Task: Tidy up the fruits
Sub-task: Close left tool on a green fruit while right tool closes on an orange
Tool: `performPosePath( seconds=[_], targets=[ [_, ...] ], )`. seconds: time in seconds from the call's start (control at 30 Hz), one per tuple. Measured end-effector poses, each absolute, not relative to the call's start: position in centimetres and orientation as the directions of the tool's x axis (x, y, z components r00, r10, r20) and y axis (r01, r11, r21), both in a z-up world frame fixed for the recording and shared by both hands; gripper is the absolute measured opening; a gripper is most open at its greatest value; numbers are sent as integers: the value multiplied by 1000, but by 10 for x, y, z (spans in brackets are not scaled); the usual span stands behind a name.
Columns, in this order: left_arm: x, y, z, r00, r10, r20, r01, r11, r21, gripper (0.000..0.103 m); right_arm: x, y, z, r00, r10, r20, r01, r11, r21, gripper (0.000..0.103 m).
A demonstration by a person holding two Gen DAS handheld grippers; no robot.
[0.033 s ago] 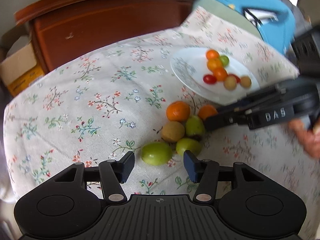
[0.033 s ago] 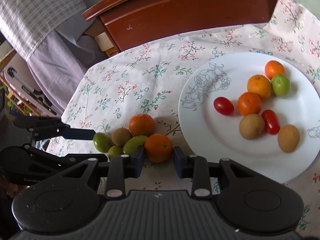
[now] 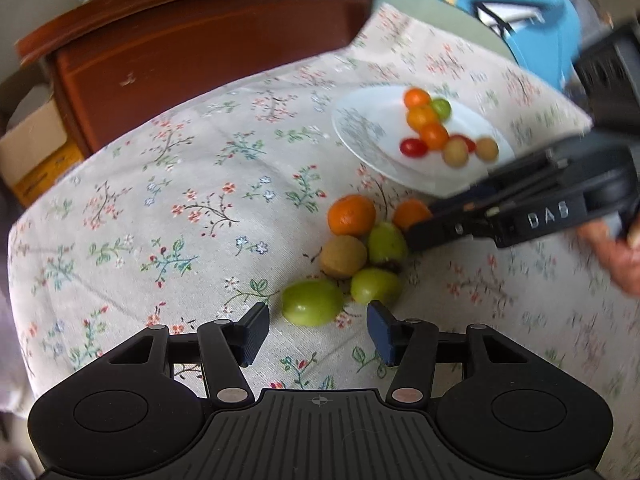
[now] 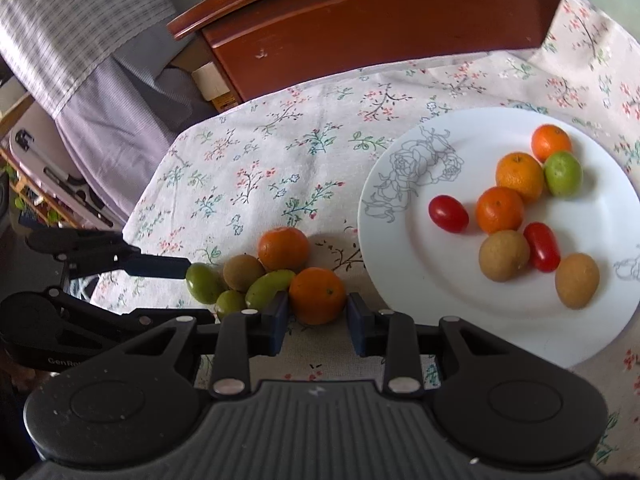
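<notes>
Left gripper [image 3: 318, 330]: jaws closing around a green fruit [image 3: 312, 302], pads not yet touching it. Right gripper [image 4: 318, 322]: clenched on an orange [image 4: 317, 294] beside the plate [image 4: 404, 240] rim. The loose fruit pile lies mid-tablecloth [image 3: 160, 208], with open cloth leftward. Only the right view shows the cloth's left edge.

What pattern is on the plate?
White plate with grey outlined roses, clearest in the right wrist view.
</notes>
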State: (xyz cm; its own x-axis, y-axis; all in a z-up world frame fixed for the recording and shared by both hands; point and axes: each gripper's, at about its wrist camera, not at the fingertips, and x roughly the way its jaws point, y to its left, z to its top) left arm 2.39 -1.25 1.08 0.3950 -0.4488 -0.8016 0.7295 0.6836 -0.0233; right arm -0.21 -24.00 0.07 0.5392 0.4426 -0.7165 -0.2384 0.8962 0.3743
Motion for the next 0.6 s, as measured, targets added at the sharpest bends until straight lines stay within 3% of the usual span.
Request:
performPosePath(
  seconds=[0.27, 0.33, 0.43, 0.6],
  targets=[
    [27, -19, 6, 410, -450, -793, 739, 674, -1, 54, -3, -241, -1, 549, 441, -710, -231, 896, 378, 33],
    [27, -19, 6, 408, -460, -789, 744, 668, -6, 50, -2, -242, -1, 546, 446, -709, -224, 893, 390, 33],
    [26, -20, 6, 398, -481, -781, 755, 656, -20, 35, -1, -245, -2, 539, 459, -706, -204, 884, 420, 31],
    [22, -24, 8, 410, -472, -780, 762, 648, 8, 33, -1, -251, -2, 539, 465, -703, -163, 876, 454, 30]
  ],
)
